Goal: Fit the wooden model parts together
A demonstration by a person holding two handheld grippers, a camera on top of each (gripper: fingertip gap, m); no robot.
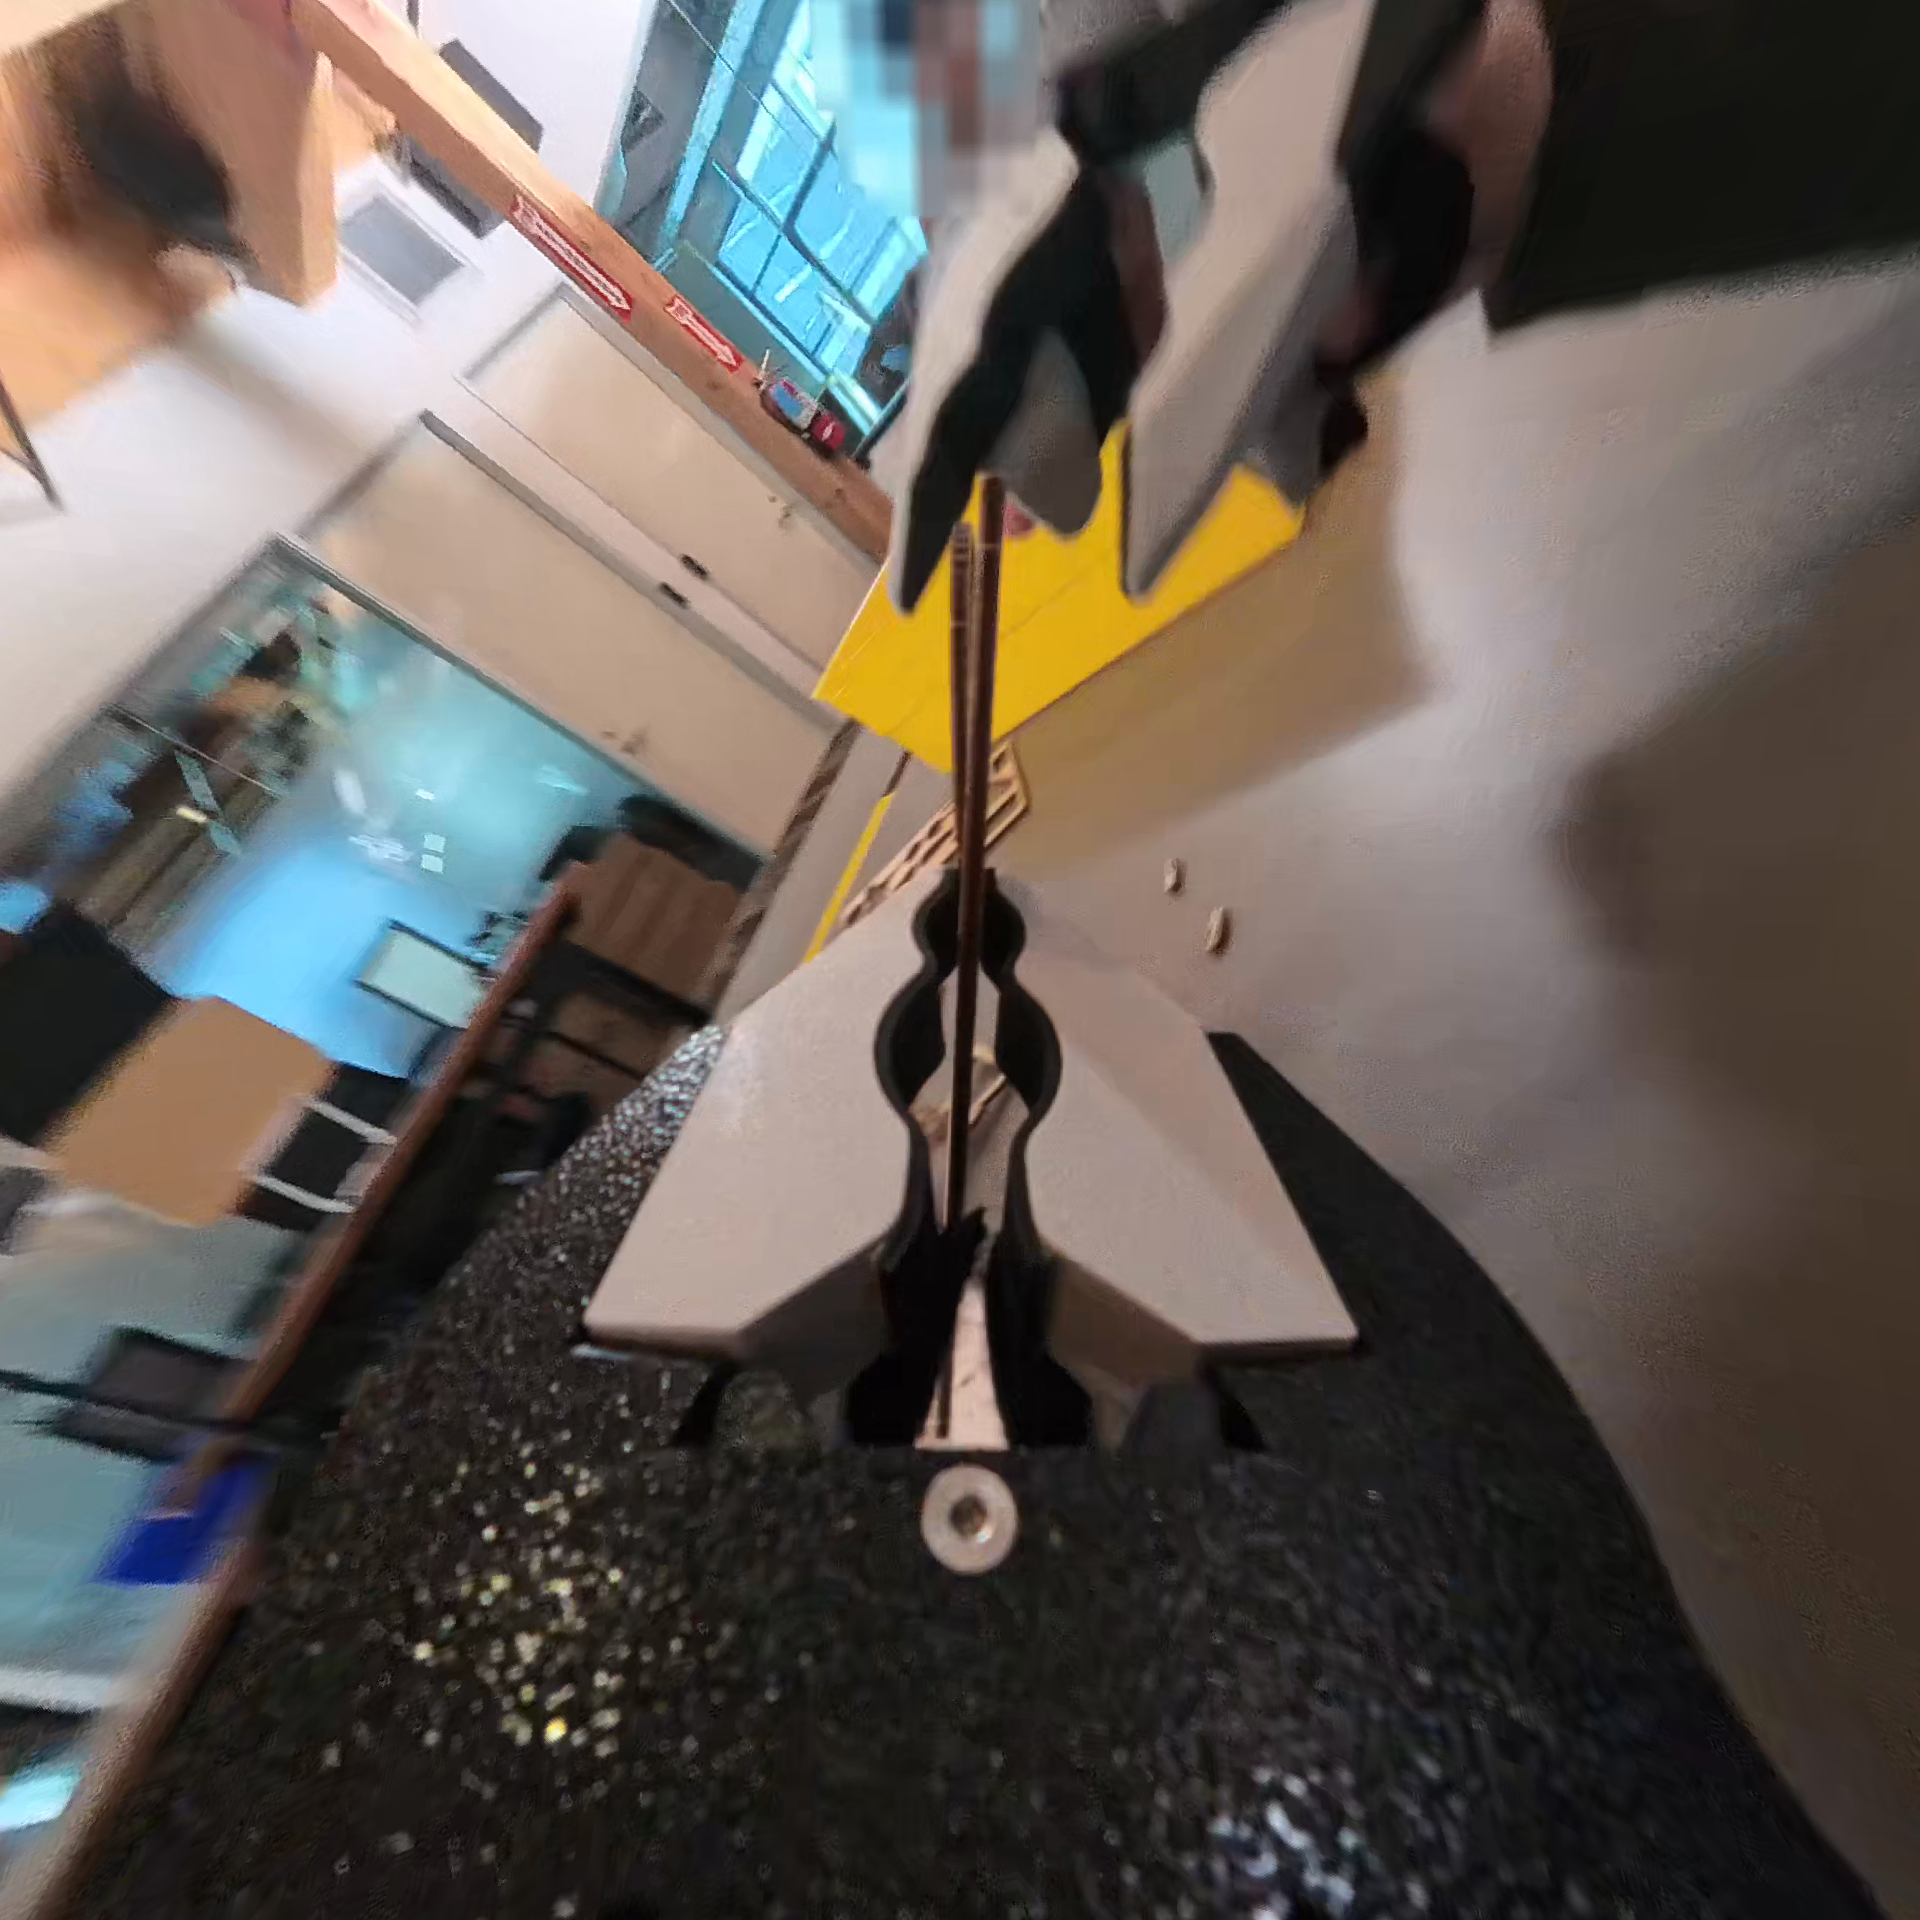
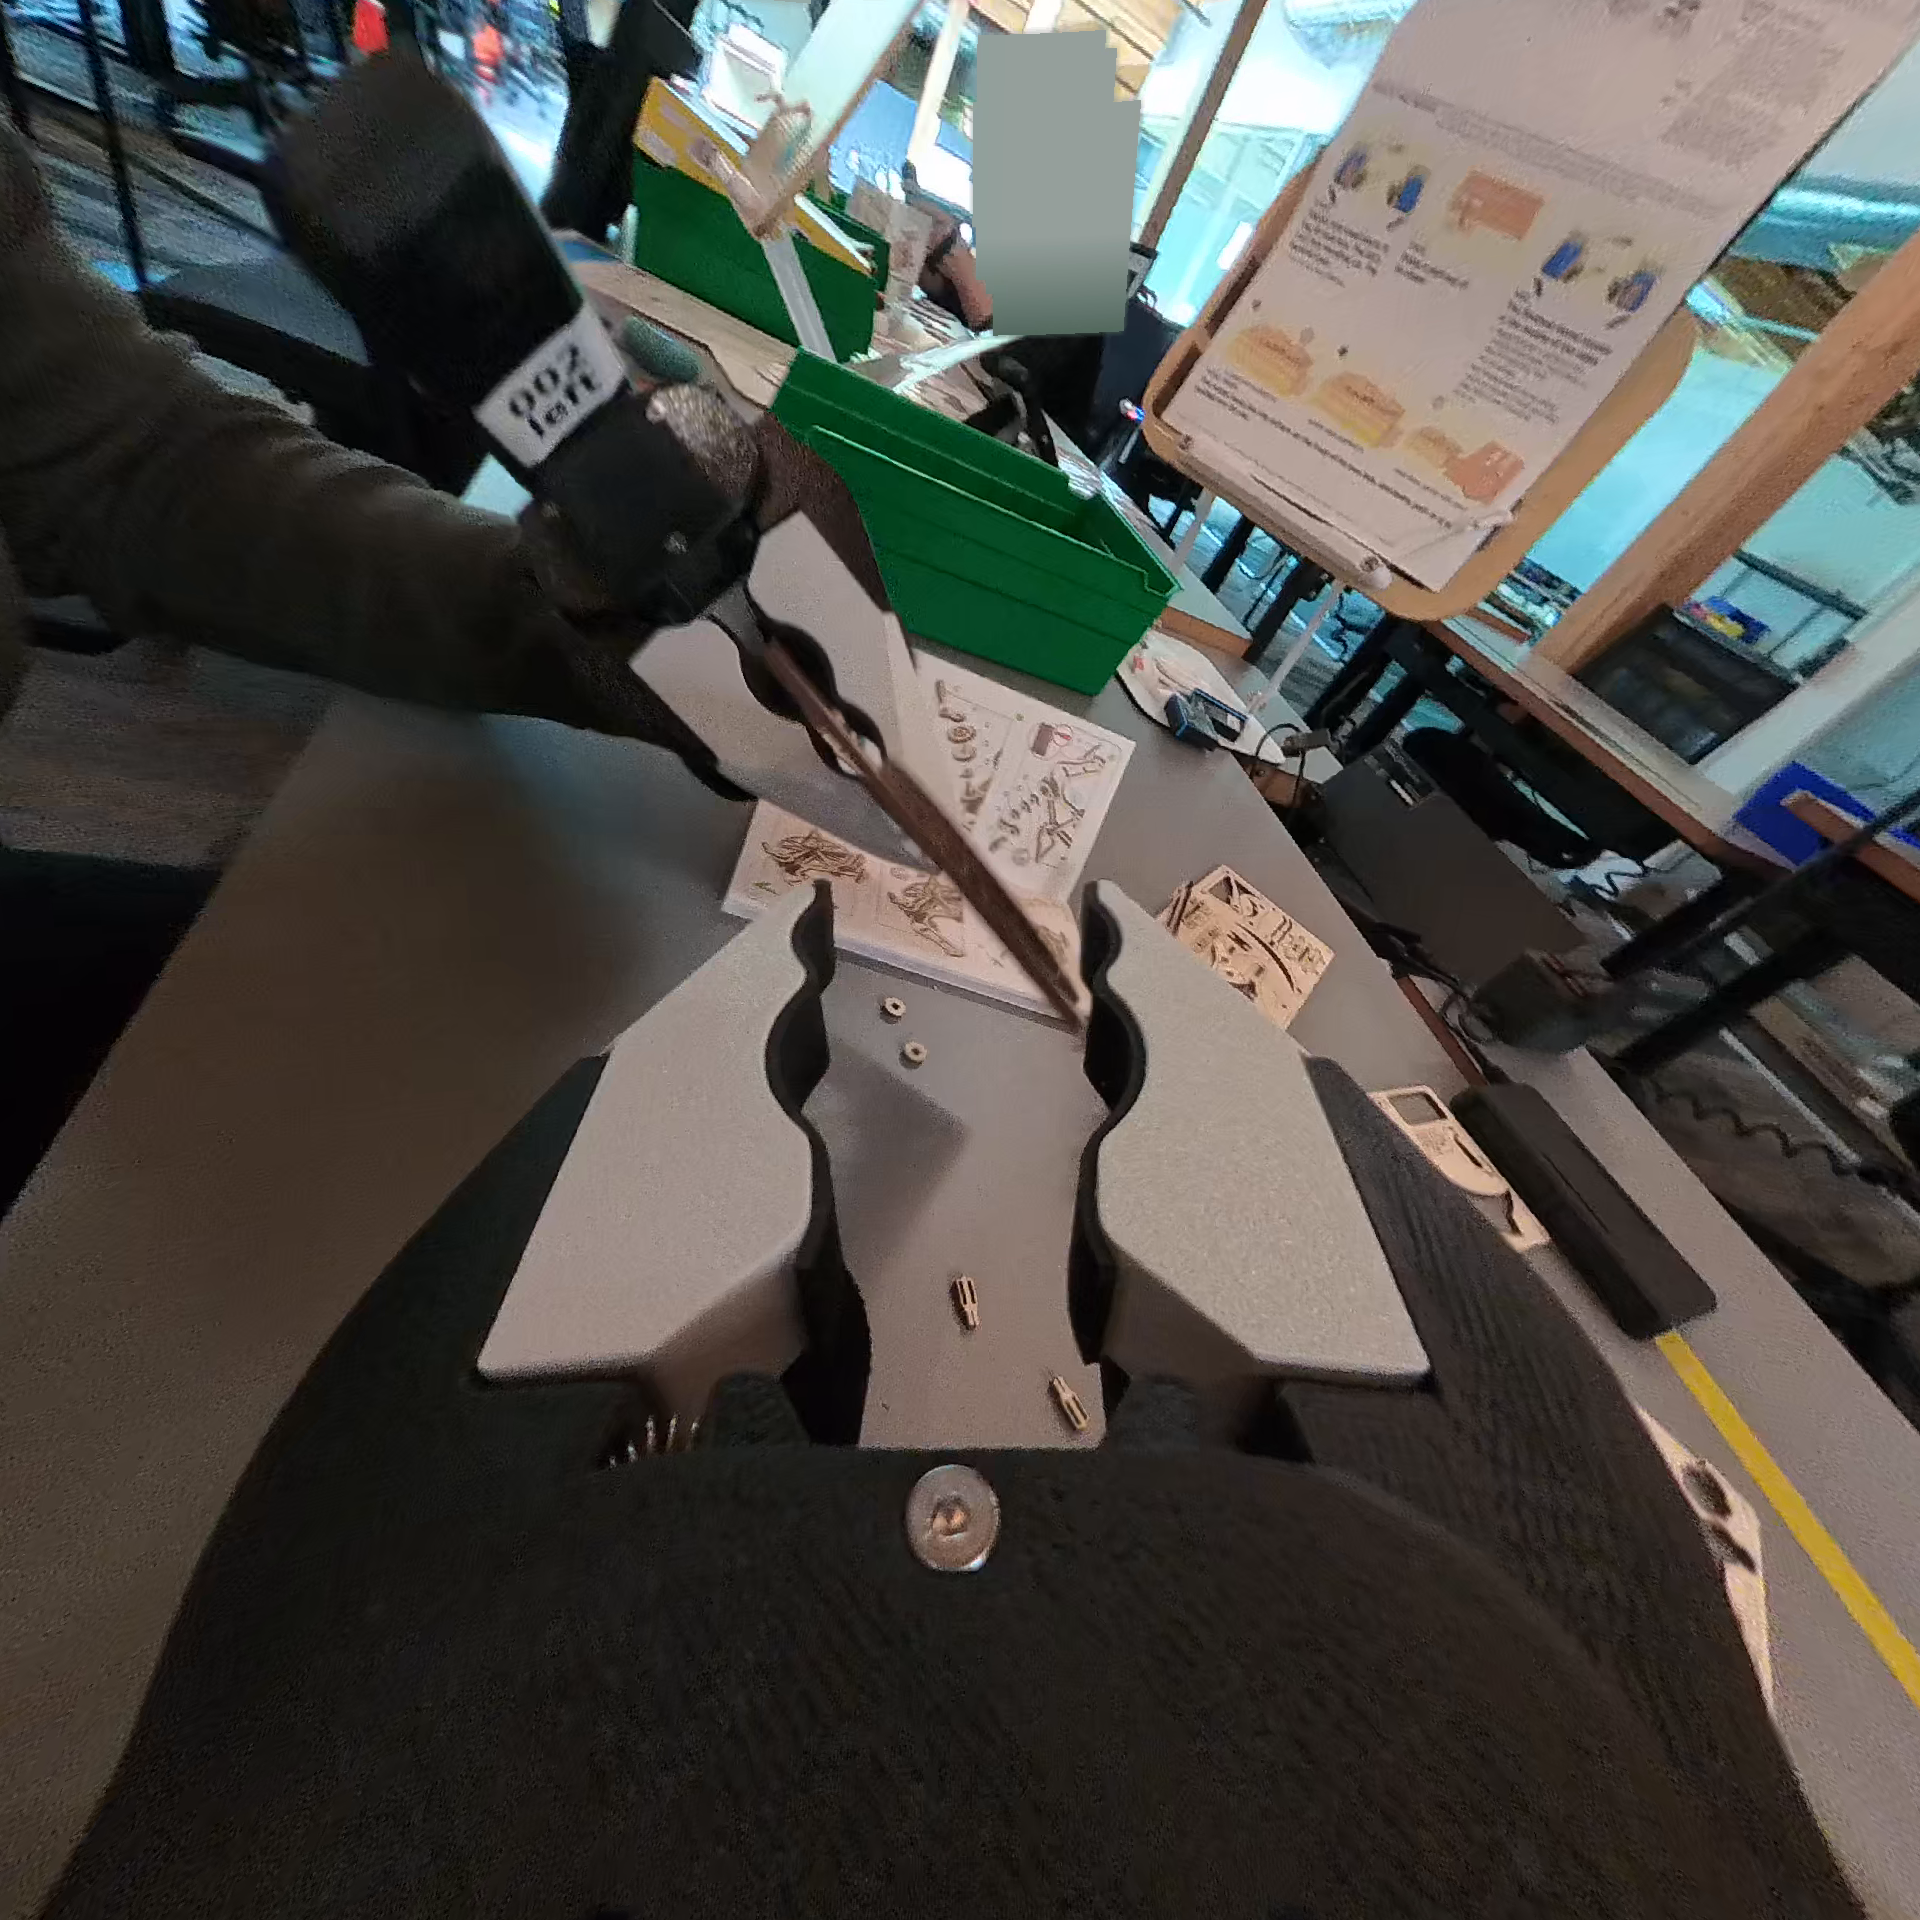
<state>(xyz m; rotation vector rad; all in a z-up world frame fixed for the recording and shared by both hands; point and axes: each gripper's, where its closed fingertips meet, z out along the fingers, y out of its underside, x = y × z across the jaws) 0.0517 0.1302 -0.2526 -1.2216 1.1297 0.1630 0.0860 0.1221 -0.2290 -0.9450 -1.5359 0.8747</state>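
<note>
We see two thin, dark brown wooden model sheets [image 1: 968,831], edge-on and pressed flat together, clamped between the nearly closed fingers of the left claw [image 1: 968,894]. The sheets run forward out of its tips, one edge reaching slightly farther than the other. In the right wrist view the same sheets [image 2: 935,842] slant down from the left claw [image 2: 821,717] toward the right claw [image 2: 956,935], their far end lying just beside the inner face of its right-hand finger [image 2: 1226,1174]. The right claw stands wide open and holds nothing.

Between the right claw's fingers lies bare grey table [image 2: 416,935], with two small pale wooden rings [image 2: 904,1029] near the tips and two small pale wooden pegs [image 2: 966,1301] nearer its base. Just beyond the tips lies a white printed instruction booklet [image 2: 1029,790]; to the right of the tips rests a pale laser-cut wooden parts sheet [image 2: 1247,940]. Farther ahead a green plastic bin [image 2: 987,540] stands. The table edge with a yellow stripe [image 2: 1787,1517] runs to the claw's right.
</note>
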